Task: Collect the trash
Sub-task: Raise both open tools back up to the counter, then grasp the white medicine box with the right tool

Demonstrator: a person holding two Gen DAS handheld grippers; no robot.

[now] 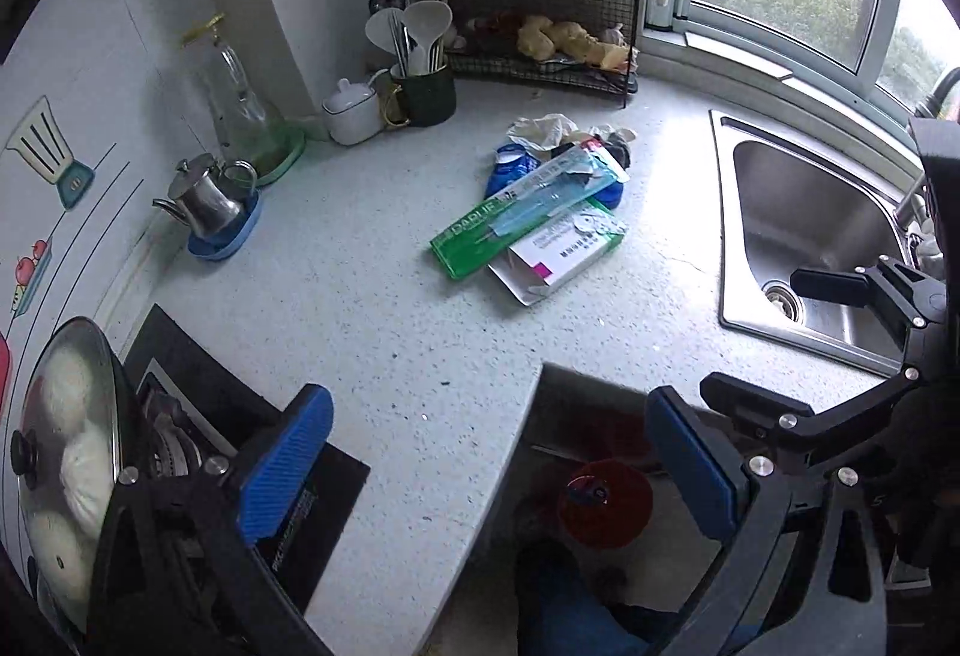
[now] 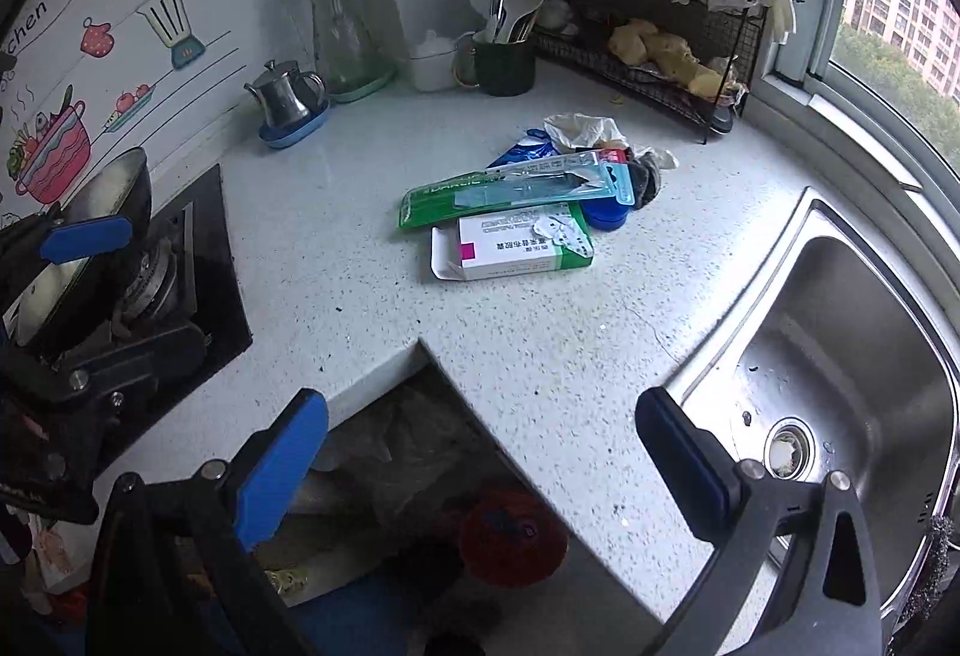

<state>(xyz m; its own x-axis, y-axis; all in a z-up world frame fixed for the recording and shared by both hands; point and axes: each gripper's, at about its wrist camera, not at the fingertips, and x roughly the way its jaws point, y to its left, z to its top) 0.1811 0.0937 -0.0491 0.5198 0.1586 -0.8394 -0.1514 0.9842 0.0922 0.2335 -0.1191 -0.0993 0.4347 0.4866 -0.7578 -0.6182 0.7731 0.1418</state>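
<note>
A trash pile lies mid-counter: a green toothpaste box (image 1: 474,242) (image 2: 444,203), a white, green and pink medicine box (image 1: 561,260) (image 2: 516,248), a clear blister pack (image 1: 564,179) (image 2: 540,185), a blue wrapper (image 1: 510,167) and crumpled white plastic (image 1: 543,128) (image 2: 579,128). My left gripper (image 1: 486,467) hangs open over the counter's near edge, well short of the pile, nothing between its blue pads. My right gripper (image 2: 483,464) is open and empty too, near the counter's notch. Each shows in the other's view: right gripper (image 1: 792,341), left gripper (image 2: 114,296).
A steel sink (image 1: 798,212) (image 2: 870,332) lies to the right. A stove with a lidded pan (image 1: 66,446) is at the left. A steel teapot (image 1: 204,200), glass carafe, utensil cup and wire rack (image 1: 540,62) line the back. A red round container (image 1: 603,500) (image 2: 513,536) sits on the floor below.
</note>
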